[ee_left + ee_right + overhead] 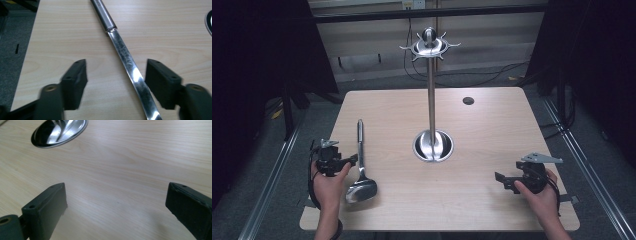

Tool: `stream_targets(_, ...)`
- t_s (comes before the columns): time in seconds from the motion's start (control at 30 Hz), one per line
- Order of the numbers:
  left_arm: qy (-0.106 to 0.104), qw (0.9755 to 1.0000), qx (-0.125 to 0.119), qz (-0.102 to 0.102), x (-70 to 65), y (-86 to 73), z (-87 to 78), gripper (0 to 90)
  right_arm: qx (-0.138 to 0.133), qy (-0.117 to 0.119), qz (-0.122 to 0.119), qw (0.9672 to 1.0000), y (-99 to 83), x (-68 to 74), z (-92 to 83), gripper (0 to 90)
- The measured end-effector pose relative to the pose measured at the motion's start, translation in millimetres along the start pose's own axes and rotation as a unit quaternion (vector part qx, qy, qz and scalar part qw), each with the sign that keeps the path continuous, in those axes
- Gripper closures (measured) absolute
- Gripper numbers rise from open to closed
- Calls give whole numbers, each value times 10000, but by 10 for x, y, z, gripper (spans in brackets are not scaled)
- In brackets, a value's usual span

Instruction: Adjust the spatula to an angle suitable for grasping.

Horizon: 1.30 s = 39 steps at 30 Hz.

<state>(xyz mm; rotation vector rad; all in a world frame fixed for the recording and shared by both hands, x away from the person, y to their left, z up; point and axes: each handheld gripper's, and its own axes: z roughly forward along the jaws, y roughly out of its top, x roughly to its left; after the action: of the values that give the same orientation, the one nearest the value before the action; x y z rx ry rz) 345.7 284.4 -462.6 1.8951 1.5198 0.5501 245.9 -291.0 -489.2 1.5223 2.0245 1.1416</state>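
1. The ladle (pixel 360 170) lies flat on the worktop (pixel 492 150) near its left edge, bowl toward the person and handle pointing away, well apart from the hanging stand (pixel 431 100) at the middle.
2. The left gripper (pixel 343 161) sits just beside the ladle's flat shank. In the left gripper view its jaws stand partly open with the shank (pixel 130 67) running between them, close to the right-hand jaw and touching neither.
3. The step in hand looks like taking hold of the ladle. To do it well, the person would likely centre the shank between the jaws first, so that closing does not push it sideways.
4. The polished steel will probably slip; a grip square across the flat part, near where it meets the round handle (pixel 103 15), should hold better than one on the round tube.
5. The right gripper (pixel 501 180) rests low at the worktop's right side, jaws wide and empty, with the stand's dish-shaped base (pixel 60 131) ahead of it.
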Motion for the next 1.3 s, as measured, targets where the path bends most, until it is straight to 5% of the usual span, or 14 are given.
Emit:
stream_targets(0.13, 347, 9993, 78, 132, -41, 59, -15, 661, 18, -36, 11, 10000, -57, 12, -56, 35)
stream_targets(0.2, 179, 9997, 98, -130, -7, 78, 31, 726, -1, 38, -77, 10000, -53, 61, -75, 33)
stream_targets(0.3, 287, 9993, 230, 44, -21, 105, 101, 763, -28, 1, -169, 9999, -33, 95, -118, 32)
stream_targets(0.47, 214, 9988, 444, -52, 116, 135, 273, 857, -76, -50, -128, 9999, -42, 69, -208, 27)
stream_targets(0.7, 89, 9983, 571, 6, 115, 170, 414, 885, 33, -27, -242, 9997, -124, 54, -238, 22)
stream_targets(1.03, -53, 9981, 613, -47, -44, 200, 609, 856, -150, 61, -171, 9997, -53, 18, -239, 22)
stream_targets(1.13, -106, 9974, 703, 123, -91, 232, 632, 852, -125, 140, -128, 9997, -53, 15, -202, 22)
stream_targets(1.3, -168, 9975, 670, 126, -168, 260, 674, 840, -52, 188, -153, 9997, -50, 25, -149, 22)
